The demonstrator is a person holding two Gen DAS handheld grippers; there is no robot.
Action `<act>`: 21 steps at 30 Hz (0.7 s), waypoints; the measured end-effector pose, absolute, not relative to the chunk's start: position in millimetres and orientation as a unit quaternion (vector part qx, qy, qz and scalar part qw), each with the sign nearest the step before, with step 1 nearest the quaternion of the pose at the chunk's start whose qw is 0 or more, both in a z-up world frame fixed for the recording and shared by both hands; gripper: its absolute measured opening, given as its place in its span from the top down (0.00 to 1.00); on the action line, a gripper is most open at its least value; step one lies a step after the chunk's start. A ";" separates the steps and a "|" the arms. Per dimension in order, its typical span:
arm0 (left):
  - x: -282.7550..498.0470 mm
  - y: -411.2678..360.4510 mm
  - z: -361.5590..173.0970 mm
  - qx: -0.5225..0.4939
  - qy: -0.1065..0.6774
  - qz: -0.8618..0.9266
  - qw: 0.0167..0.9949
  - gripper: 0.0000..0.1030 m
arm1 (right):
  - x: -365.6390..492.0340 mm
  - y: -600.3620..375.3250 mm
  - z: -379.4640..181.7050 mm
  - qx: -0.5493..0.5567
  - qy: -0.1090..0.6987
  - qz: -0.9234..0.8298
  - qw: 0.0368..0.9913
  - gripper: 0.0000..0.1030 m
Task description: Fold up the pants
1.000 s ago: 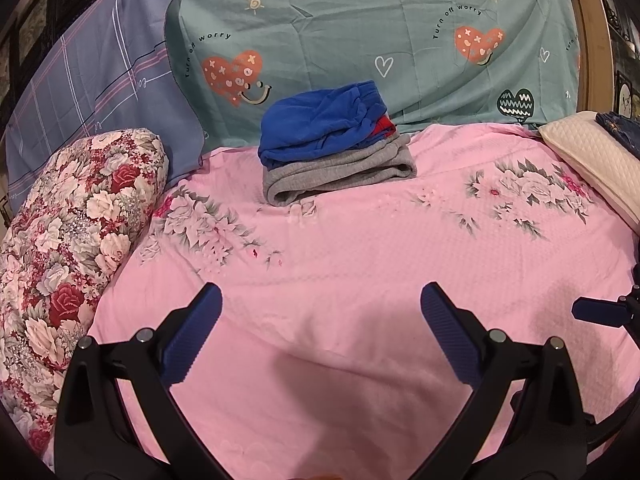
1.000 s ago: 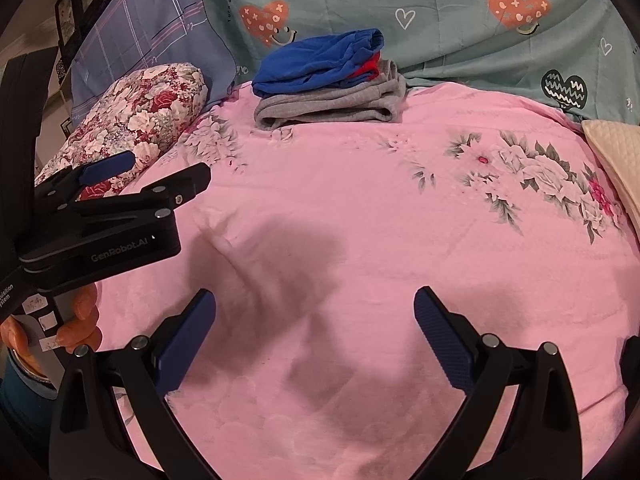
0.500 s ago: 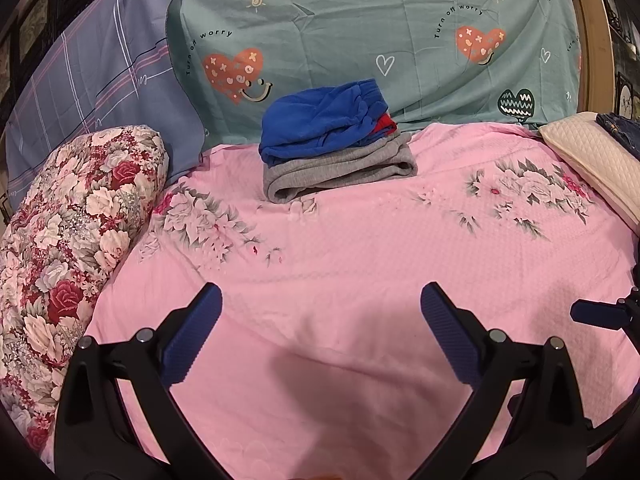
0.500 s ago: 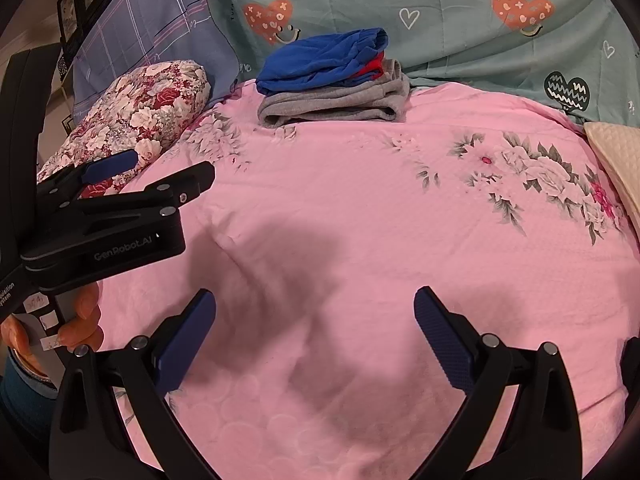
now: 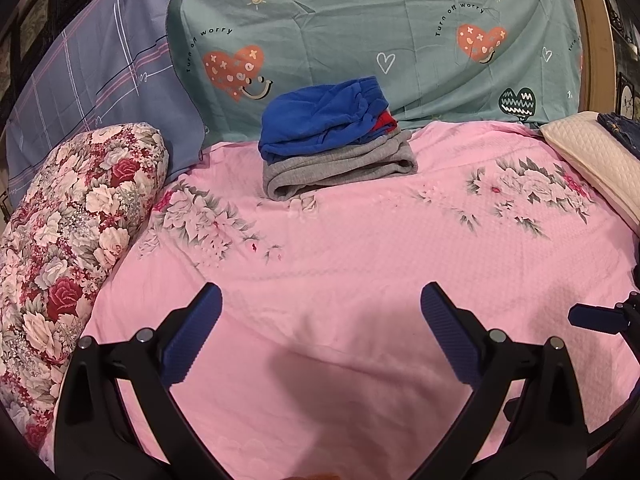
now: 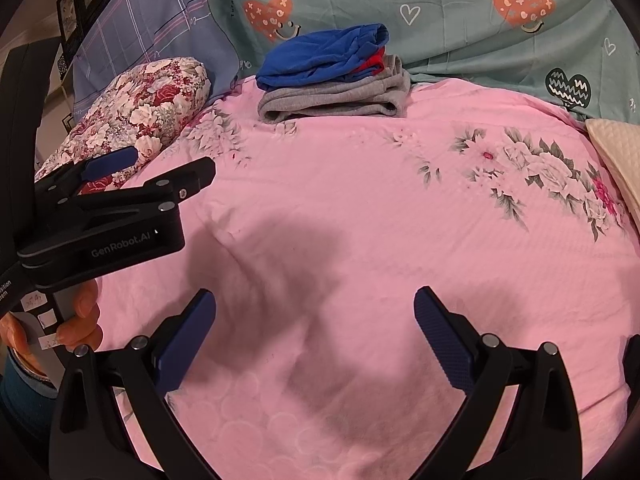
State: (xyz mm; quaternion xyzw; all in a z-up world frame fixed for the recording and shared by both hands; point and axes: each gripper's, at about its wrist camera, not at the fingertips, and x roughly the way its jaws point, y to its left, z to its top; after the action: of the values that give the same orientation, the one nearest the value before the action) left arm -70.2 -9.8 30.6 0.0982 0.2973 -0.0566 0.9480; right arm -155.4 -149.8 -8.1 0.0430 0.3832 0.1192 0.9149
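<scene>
A stack of folded pants lies at the far side of the pink bed: blue pants [image 5: 320, 116] on top of grey pants [image 5: 340, 168], with a red edge between them. The stack also shows in the right wrist view, blue [image 6: 320, 56] over grey [image 6: 336, 98]. My left gripper [image 5: 320, 336] is open and empty, low over the bare pink sheet, well short of the stack. My right gripper [image 6: 314, 340] is open and empty, also near the front of the bed. The left gripper's body [image 6: 100, 216] shows at the left of the right wrist view.
A pink floral sheet [image 5: 360, 260] covers the bed. A red floral pillow [image 5: 68, 220] lies along the left. A teal heart-print cloth [image 5: 360, 32] and a blue plaid pillow [image 5: 92, 72] stand at the back. A cream quilted pad [image 5: 592, 160] with dark denim [image 5: 620, 128] lies at the right.
Both grippers have drifted slightly; the views shifted a little, with the stack sitting a bit lower in frame. Jaws stayed open and nothing was taken hold of.
</scene>
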 end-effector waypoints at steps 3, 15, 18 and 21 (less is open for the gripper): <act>-67.4 -6.3 27.4 0.078 0.306 -0.062 0.947 0.02 | -155.3 -149.7 -8.4 0.044 0.383 0.119 0.915 0.03; -60.2 5.1 29.0 0.036 0.321 -0.053 0.945 0.02 | -154.8 -149.3 -9.9 0.051 0.382 0.121 0.915 0.03; -60.9 1.7 27.9 0.050 0.317 -0.043 0.946 0.02 | -155.4 -148.5 -9.4 0.050 0.381 0.122 0.915 0.03; -59.7 -0.4 26.4 0.058 0.319 -0.039 0.945 0.02 | -155.7 -148.1 -9.4 0.052 0.382 0.122 0.915 0.03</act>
State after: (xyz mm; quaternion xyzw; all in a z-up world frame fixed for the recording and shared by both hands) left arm -59.7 -0.4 26.4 0.0581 0.3193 -0.0392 0.9451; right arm -155.7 -148.1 -9.4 0.0520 0.3822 0.1220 0.9145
